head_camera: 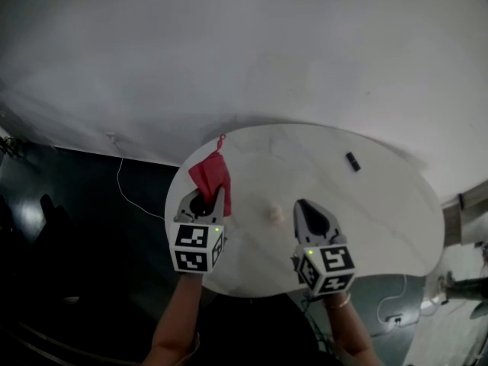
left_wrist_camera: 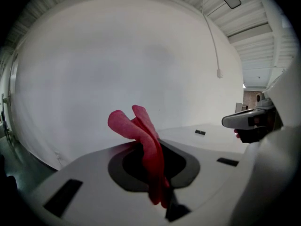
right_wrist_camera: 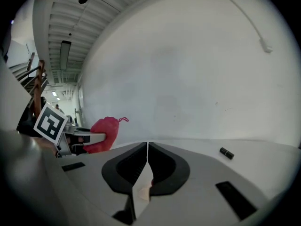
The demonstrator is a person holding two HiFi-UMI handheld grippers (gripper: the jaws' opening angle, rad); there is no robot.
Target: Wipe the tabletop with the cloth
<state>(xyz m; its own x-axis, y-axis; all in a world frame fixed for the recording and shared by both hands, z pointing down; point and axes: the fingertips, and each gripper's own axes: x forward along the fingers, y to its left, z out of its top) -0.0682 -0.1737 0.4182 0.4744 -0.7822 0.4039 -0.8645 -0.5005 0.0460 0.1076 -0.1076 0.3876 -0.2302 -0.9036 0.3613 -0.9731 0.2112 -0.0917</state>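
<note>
A red cloth (head_camera: 210, 175) with a small loop hangs bunched from my left gripper (head_camera: 204, 200), which is shut on it over the left edge of the round white table (head_camera: 381, 219). In the left gripper view the cloth (left_wrist_camera: 136, 126) stands up out of the closed jaws. My right gripper (head_camera: 303, 206) hovers over the table's near middle, jaws together with only a thin slit (right_wrist_camera: 147, 147) and nothing held. From the right gripper view the cloth (right_wrist_camera: 106, 131) and the left gripper (right_wrist_camera: 89, 138) show at the left.
A small black oblong object (head_camera: 352, 161) lies on the far right part of the table, also seen as the black object (right_wrist_camera: 226, 153). A small pale pinkish lump (head_camera: 273, 213) sits between the grippers. A thin cable (head_camera: 126, 189) runs over the dark floor at the left.
</note>
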